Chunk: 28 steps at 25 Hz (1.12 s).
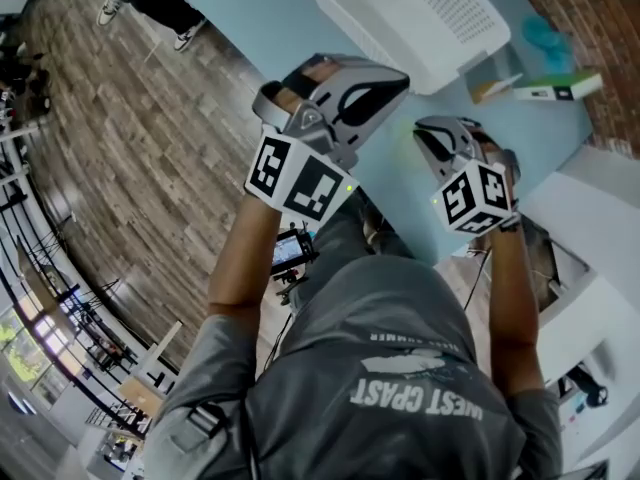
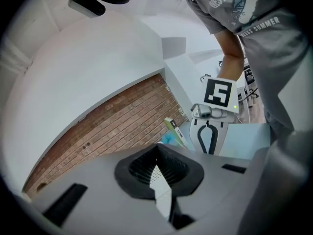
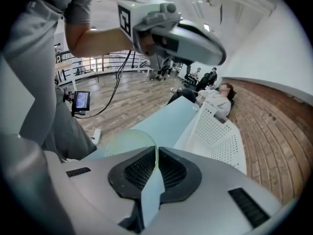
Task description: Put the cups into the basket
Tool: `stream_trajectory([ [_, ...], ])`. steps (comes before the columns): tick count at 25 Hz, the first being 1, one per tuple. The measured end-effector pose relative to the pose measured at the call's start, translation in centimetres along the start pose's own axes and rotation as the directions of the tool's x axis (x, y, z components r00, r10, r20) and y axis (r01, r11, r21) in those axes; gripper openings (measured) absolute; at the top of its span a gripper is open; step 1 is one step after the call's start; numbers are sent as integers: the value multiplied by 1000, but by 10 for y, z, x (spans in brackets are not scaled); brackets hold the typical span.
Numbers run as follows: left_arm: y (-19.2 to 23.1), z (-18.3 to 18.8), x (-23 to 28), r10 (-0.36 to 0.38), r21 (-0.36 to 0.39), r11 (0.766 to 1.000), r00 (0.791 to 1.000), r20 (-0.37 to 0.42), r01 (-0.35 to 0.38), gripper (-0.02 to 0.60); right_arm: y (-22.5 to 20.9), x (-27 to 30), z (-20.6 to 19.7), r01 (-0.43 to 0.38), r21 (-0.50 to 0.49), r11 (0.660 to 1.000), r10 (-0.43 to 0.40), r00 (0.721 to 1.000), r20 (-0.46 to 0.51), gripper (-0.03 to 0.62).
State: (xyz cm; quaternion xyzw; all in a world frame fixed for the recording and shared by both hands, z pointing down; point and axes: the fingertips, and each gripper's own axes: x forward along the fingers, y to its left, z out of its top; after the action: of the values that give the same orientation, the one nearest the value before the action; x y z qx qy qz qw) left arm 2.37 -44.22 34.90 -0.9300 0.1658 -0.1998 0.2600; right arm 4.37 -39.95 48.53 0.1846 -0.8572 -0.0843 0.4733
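Observation:
The white perforated basket (image 1: pixel 420 18) stands on the pale blue table (image 1: pixel 560 133) at the far side; the right gripper view shows it ahead and to the right (image 3: pixel 220 136). A small teal object (image 1: pixel 545 33), perhaps a cup, sits by the brick wall, blurred (image 2: pixel 168 138). My left gripper (image 1: pixel 385 83) hangs shut in the air beside the basket's near corner (image 2: pixel 157 155). My right gripper (image 1: pixel 430 133) is also shut and raised above the table (image 3: pixel 156 153). Nothing shows clearly between either pair of jaws. A faint pale green curve lies just past the right jaws; I cannot tell what it is.
A green and white box (image 1: pixel 555 88) and a second small box (image 1: pixel 490 86) lie near the basket's right corner. A brick wall (image 2: pixel 122 126) backs the table. Wood floor (image 1: pixel 140 138) lies to the left, and people sit in the distance (image 3: pixel 215 94).

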Motion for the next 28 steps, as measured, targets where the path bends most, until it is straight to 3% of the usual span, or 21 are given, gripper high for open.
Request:
stream_trajectory([
  [12, 31, -10, 8, 19, 29, 999, 1000, 3, -19, -2, -74, -54, 53, 179, -57, 982, -175, 982, 71, 32],
  [28, 66, -47, 19, 38, 1, 999, 999, -23, -38, -1, -163, -20, 49, 244, -34, 969, -242, 969, 49, 32],
])
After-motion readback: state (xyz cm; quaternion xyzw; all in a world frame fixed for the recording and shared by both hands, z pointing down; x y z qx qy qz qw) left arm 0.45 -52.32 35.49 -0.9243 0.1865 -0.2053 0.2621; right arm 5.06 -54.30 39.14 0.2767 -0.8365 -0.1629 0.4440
